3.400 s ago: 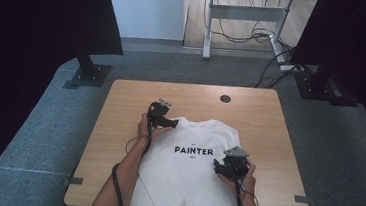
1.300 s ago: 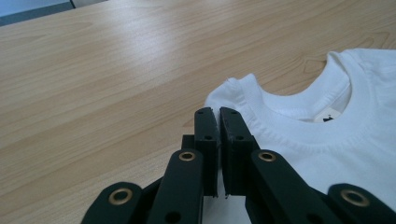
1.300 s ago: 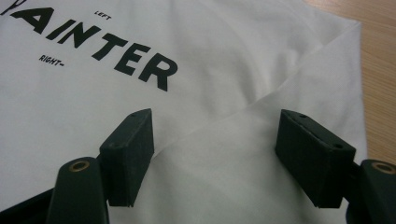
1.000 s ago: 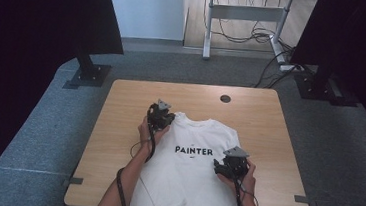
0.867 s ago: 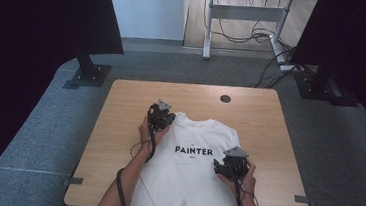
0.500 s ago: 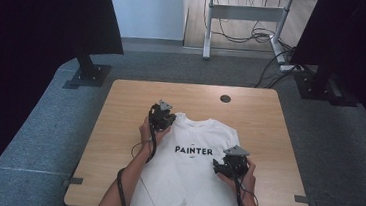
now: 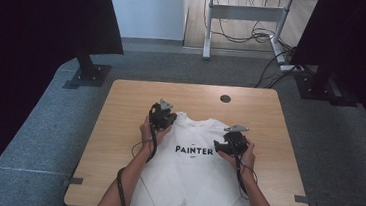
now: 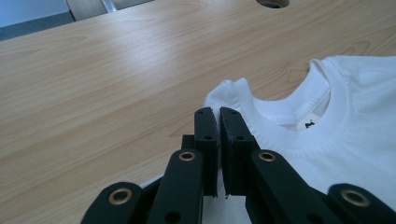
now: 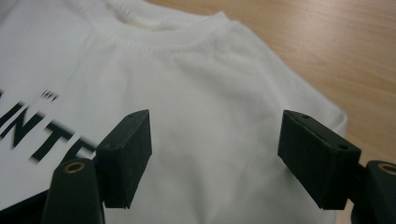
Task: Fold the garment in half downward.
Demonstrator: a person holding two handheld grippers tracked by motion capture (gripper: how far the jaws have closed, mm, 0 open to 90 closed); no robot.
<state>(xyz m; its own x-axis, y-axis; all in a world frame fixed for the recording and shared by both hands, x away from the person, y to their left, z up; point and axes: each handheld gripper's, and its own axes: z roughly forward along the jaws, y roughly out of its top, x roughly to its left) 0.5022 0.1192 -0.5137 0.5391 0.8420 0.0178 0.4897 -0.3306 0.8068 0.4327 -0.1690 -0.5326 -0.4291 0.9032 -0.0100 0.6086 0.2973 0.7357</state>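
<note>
**High view: a white shirt on a wooden table**

We see a light wood table (image 7: 118, 127) on grey carpet, black curtains at both sides, a desk with cables behind. The white T-shirt (image 7: 189, 179) reads "PAINTER". Our left gripper (image 8: 218, 140) has its jaws closed at the shirt's shoulder; our right gripper (image 9: 215, 158) is spread wide over the chest.

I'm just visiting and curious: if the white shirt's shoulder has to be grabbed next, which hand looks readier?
Probably the right. Its tongs hang wide open just above the shirt near its shoulder edge, so they could close on cloth. The left tongs are shut by the collar and would have to open first.
</note>
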